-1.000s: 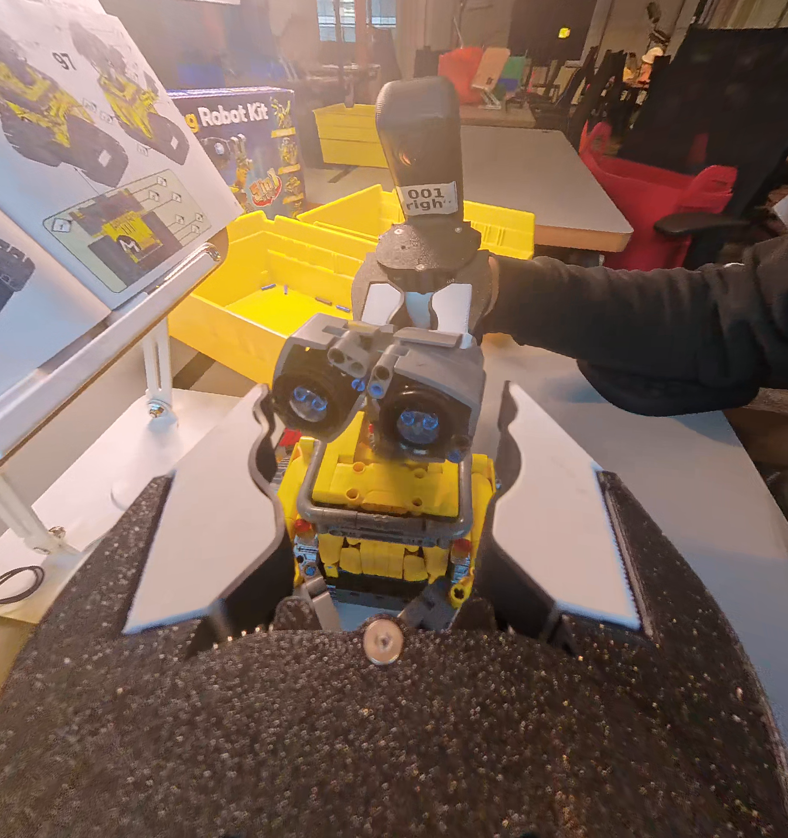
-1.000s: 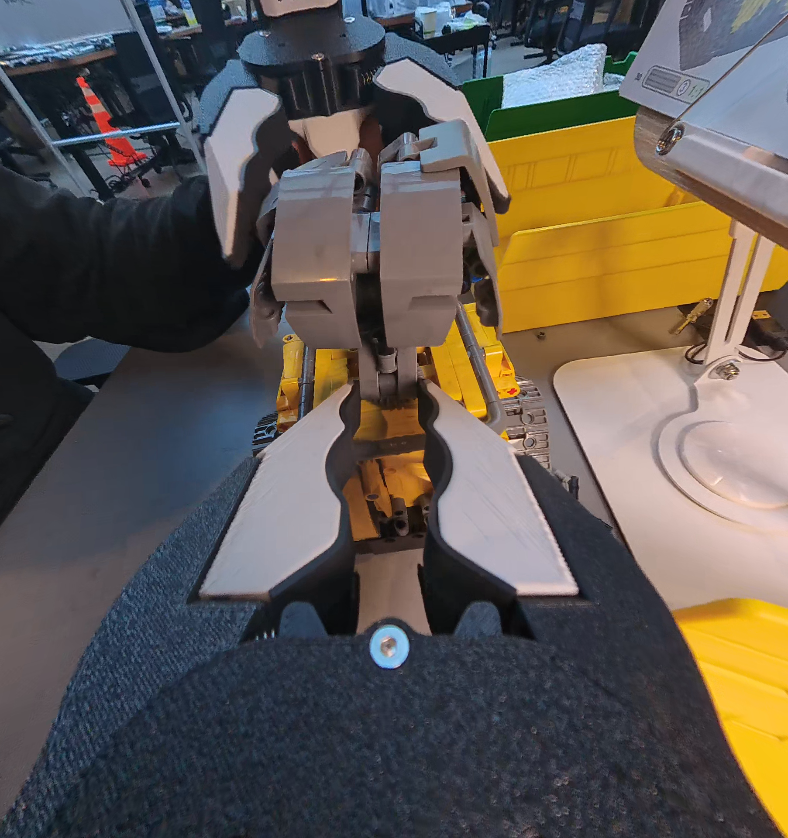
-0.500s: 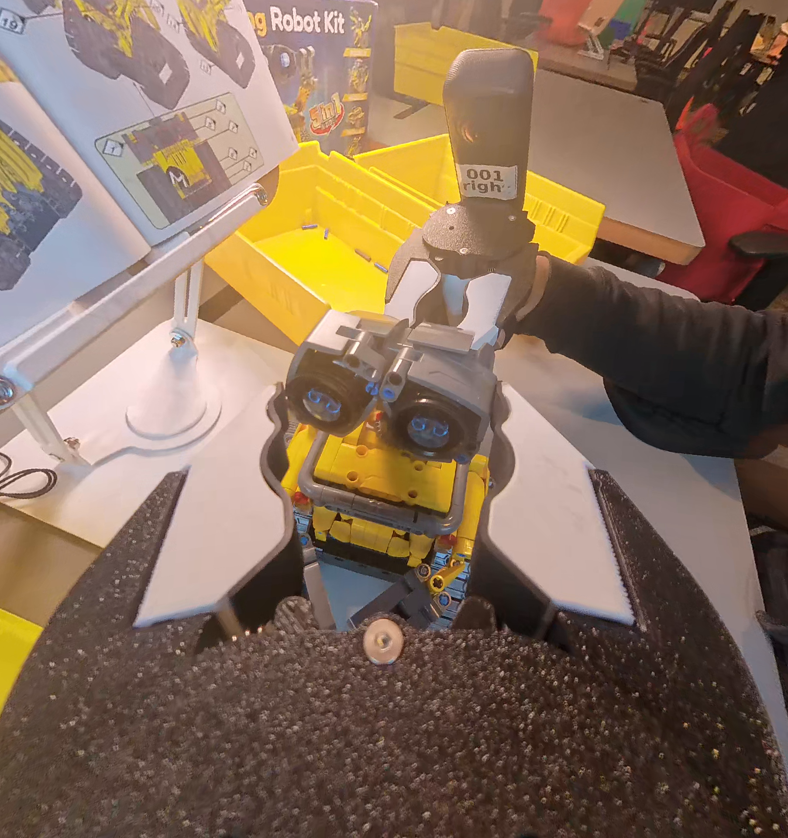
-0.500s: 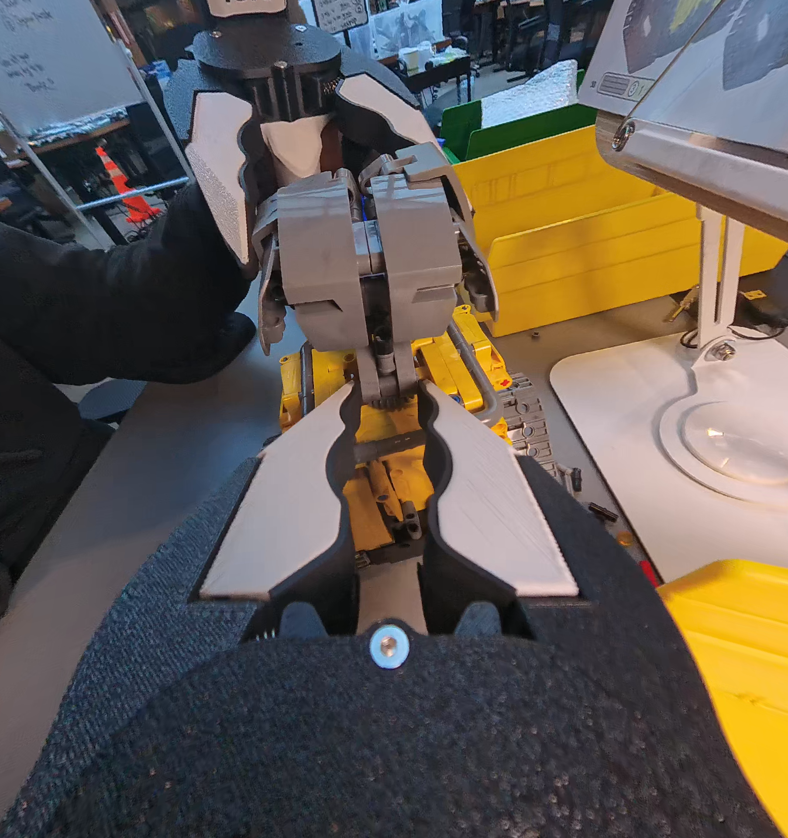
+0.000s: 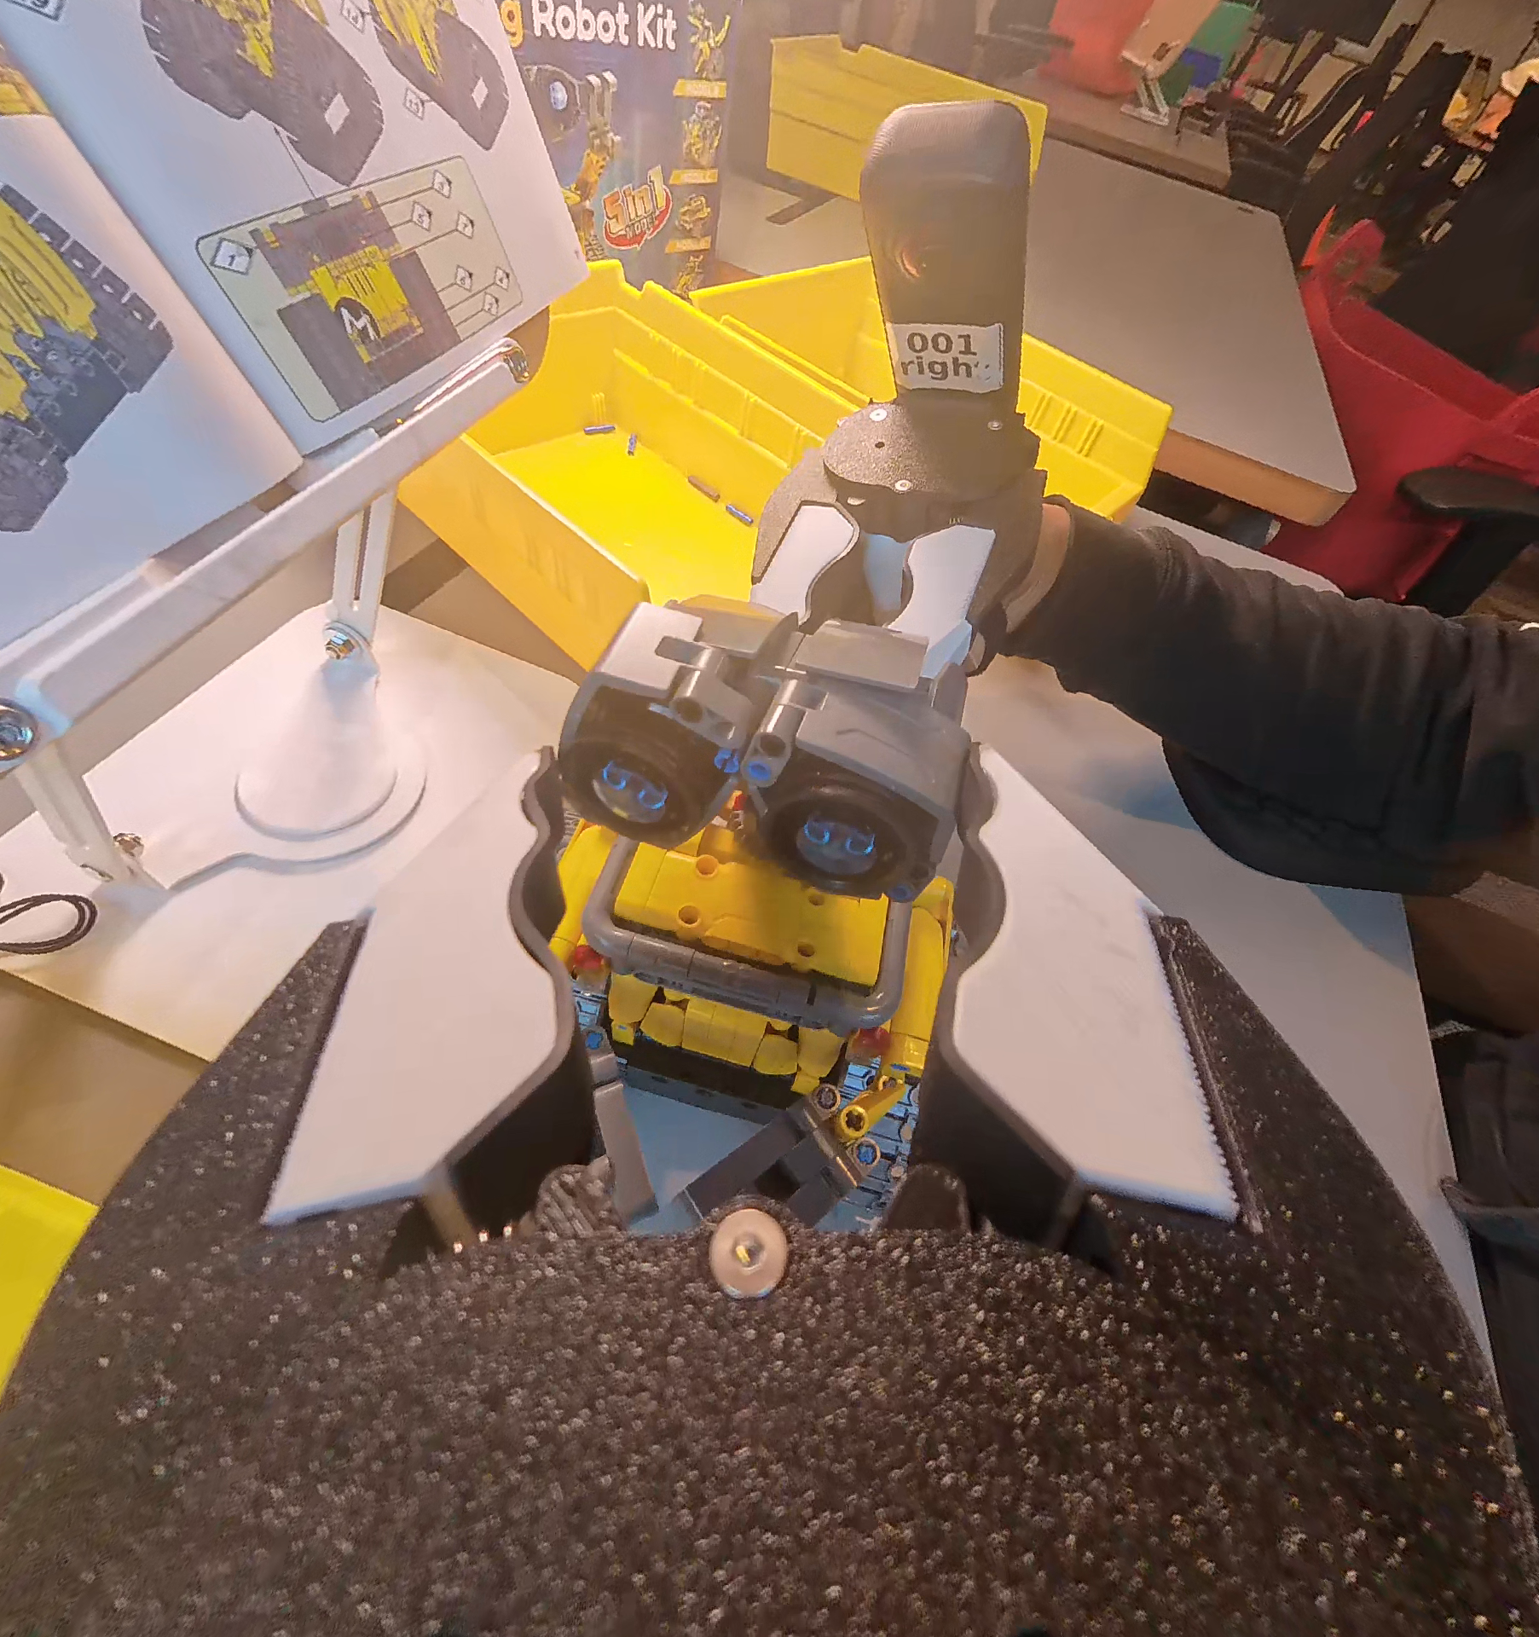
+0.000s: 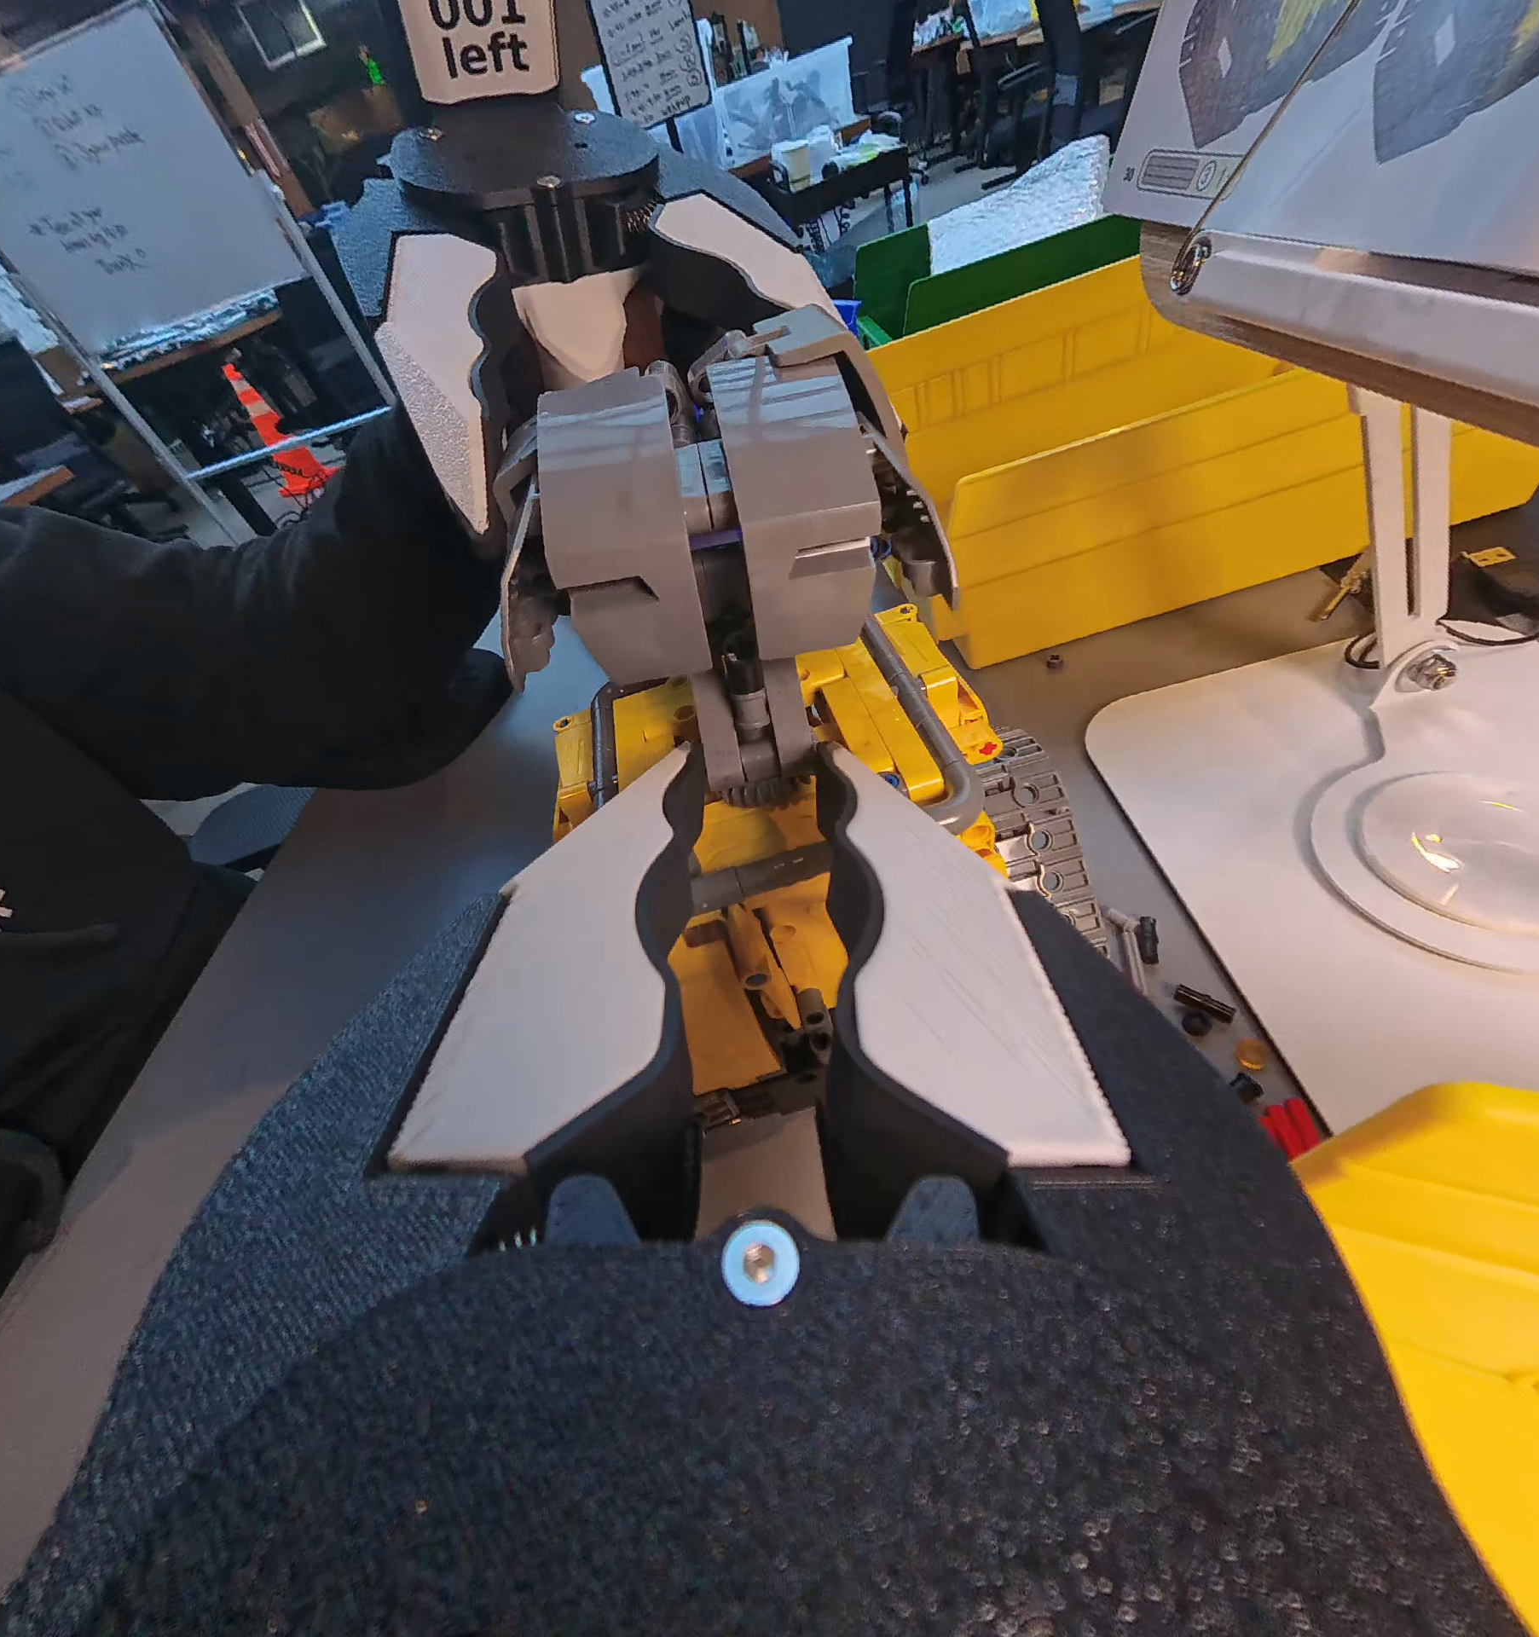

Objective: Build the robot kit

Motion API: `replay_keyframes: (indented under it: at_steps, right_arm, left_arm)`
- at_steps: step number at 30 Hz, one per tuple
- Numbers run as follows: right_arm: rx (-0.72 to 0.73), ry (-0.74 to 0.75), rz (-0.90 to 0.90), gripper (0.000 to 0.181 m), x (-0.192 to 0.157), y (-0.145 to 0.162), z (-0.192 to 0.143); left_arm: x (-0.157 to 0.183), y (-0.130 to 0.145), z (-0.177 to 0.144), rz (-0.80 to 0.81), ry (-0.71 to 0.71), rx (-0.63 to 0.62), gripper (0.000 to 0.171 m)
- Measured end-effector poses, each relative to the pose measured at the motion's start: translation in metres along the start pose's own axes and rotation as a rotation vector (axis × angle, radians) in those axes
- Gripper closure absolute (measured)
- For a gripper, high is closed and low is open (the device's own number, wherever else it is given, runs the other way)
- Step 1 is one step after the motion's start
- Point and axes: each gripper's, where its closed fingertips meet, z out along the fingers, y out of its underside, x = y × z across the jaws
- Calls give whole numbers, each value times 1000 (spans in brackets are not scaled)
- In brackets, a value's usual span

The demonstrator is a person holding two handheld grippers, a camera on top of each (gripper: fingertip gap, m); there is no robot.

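Note:
A yellow brick-built robot model (image 5: 748, 939) with a grey binocular head (image 5: 765, 753) stands on the grey table (image 6: 323, 930). My left gripper (image 5: 757, 788) is closed on the sides of the head, one finger (image 5: 447, 974) on each side. My right gripper (image 6: 755, 753) is closed on the grey neck (image 6: 752, 717) just under the head (image 6: 703, 514), above the yellow body (image 6: 748, 974). Each gripper shows in the other's view, the right one (image 5: 863, 576) behind the head and the left one (image 6: 624, 354) around it. The grey tracks (image 6: 1036, 833) rest on the table.
An instruction booklet (image 5: 243, 204) sits on a white stand (image 5: 323, 753) with a round base (image 6: 1456, 850). Yellow bins (image 5: 659, 443) (image 6: 1146, 496) stand behind, another at the near right (image 6: 1474, 1329). Loose small parts (image 6: 1200, 1005) lie beside the tracks. Black sleeves (image 5: 1279, 700) (image 6: 216, 638) reach in. My right fingertips sit around 6 cm from my left ones. From either gripper's tips it is about 20 cm to the round base (image 6: 1456, 850). My left wrist view (image 5: 338, 779) looks at it from another angle.
Both views now look down more steeply, so more of the yellow body, the tracks and the stand base show. Both grips on the head and neck look unchanged.

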Motion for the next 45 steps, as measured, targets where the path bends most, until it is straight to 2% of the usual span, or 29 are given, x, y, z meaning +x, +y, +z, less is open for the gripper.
replay_keyframes:
  at_steps: [14, 17, 20, 39, 45]
  right_arm:
    - [-24, 35, -80, 155, -1, 0, -2]
    - [-38, 49, -84, 145, 1, 2, -1]
    - [-37, 52, -99, 156, 0, 2, 0]
    - [-11, 30, -89, 157, -2, 1, -1]
    - [8, 28, -85, 157, -3, 0, 0]
  left_arm:
    - [1, 2, -1, 17, 8, -6, 83]
    - [2, 2, -1, 22, 8, -7, 83]
    - [2, 3, -1, 30, 8, -10, 83]
    - [6, 9, -12, 128, 38, -34, 85]
    - [3, 12, -9, 235, 37, 19, 67]
